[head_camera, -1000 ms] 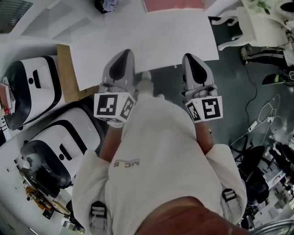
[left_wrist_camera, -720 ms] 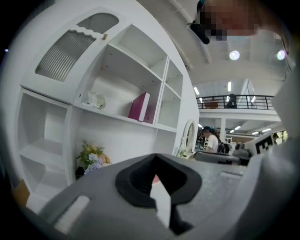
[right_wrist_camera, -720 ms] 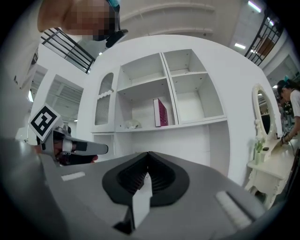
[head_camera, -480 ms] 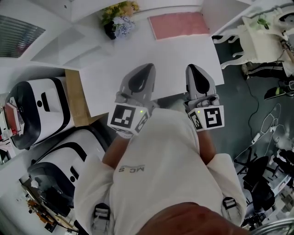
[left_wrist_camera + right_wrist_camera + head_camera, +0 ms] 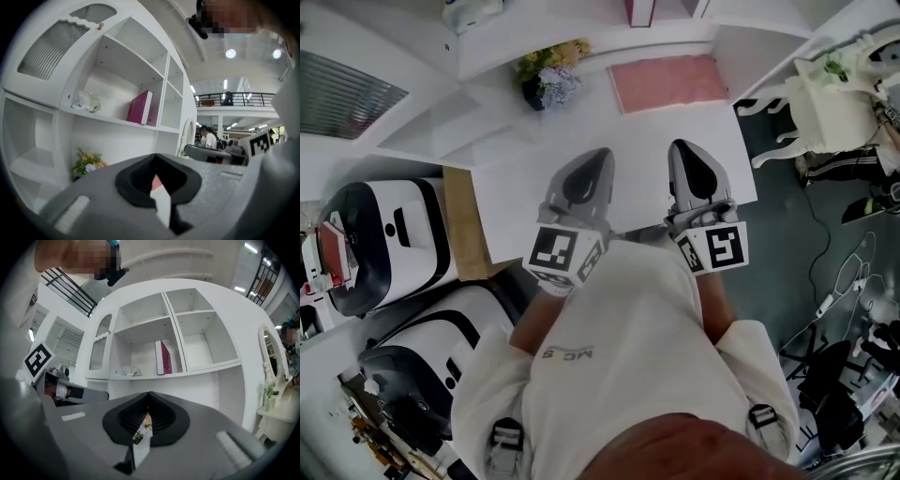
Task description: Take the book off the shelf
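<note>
Left gripper (image 5: 157, 177) and right gripper (image 5: 144, 422) are held empty, jaws together, apart from the magenta book (image 5: 163, 357) stood on the shelf (image 5: 197, 371)

— Where's the book (image 5: 163, 357) from my tongs?
— On the shelf (image 5: 140, 375), ahead of and above both. Flowers (image 5: 548, 77) sit under it, ahead-left of my left tongs (image 5: 596, 159); a mat (image 5: 667, 82) lies on the desk (image 5: 516, 178) before my right tongs (image 5: 682, 150).

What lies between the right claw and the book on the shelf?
A pink mat on the white desktop, between right claw and book, seen in the head view.
</note>
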The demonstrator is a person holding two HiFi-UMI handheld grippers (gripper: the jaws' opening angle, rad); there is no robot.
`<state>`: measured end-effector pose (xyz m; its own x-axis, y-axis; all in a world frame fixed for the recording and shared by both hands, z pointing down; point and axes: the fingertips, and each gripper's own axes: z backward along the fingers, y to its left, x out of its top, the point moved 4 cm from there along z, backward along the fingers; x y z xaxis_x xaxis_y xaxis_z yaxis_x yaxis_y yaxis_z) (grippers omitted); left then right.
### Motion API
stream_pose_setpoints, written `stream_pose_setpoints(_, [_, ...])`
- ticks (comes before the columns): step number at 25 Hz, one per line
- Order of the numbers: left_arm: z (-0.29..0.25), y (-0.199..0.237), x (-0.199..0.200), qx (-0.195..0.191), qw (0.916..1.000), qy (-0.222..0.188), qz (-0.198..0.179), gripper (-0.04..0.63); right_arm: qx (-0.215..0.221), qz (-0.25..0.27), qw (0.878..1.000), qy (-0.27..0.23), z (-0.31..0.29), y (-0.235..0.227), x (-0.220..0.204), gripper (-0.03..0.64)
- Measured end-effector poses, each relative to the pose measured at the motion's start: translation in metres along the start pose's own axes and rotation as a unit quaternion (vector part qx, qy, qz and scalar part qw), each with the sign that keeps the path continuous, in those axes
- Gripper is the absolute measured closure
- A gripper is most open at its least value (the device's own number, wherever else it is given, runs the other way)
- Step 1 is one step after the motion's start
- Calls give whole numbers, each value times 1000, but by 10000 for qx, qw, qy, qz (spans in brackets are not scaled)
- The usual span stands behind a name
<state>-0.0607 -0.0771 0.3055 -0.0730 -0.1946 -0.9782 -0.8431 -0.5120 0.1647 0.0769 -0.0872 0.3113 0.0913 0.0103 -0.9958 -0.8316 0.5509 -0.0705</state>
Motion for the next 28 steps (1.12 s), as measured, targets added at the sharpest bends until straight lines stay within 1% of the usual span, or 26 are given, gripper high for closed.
stream_pose_setpoints(3, [-7, 10, 4, 74, 10000, 17, -64, 594, 20, 106, 9999, -111, -14, 0, 6, 629])
stream_pose_setpoints(7, [-8, 20, 15, 90, 9999, -4, -142, 594, -71, 142, 9997, -208, -26, 0, 13, 621])
stream_pose_setpoints(11, [-11, 29, 23, 78, 9998, -112, -115, 594, -123, 313, 9992, -231, -42, -1, 23, 564])
stream_pose_setpoints(14, [-17, 29, 29, -11, 9996, -252, -90, 594, -205, 390, 9984, -354, -55, -5, 38, 526])
stream_pose_setpoints(16, [-19, 31, 34, 5, 9995, -325, -57, 594, -244, 465, 9976, -440, -66, -6, 49, 494])
stream_pose_setpoints(19, [-21, 33, 41, 74, 9991, -413, -51, 594, -299, 502, 9968, -542, -83, -9, 61, 476])
stream_pose_setpoints(23, [-22, 36, 49, 111, 9987, -490, -59, 594, -398, 487, 9968, -488, -105, -14, 71, 474])
stream_pose_setpoints(24, [-23, 37, 50, 119, 9986, -505, -55, 594, -439, 485, 9967, -476, -110, -15, 73, 453])
stream_pose_setpoints(25, [-23, 38, 51, 128, 9986, -514, -46, 594, -481, 496, 9965, -469, -116, -17, 75, 413])
stream_pose_setpoints(26, [-24, 40, 51, 134, 9986, -515, -36, 594, -515, 513, 9963, -468, -121, -18, 77, 386])
stream_pose_setpoints(28, [-23, 41, 50, 137, 9986, -503, -16, 594, -550, 516, 9960, -478, -131, -20, 79, 383])
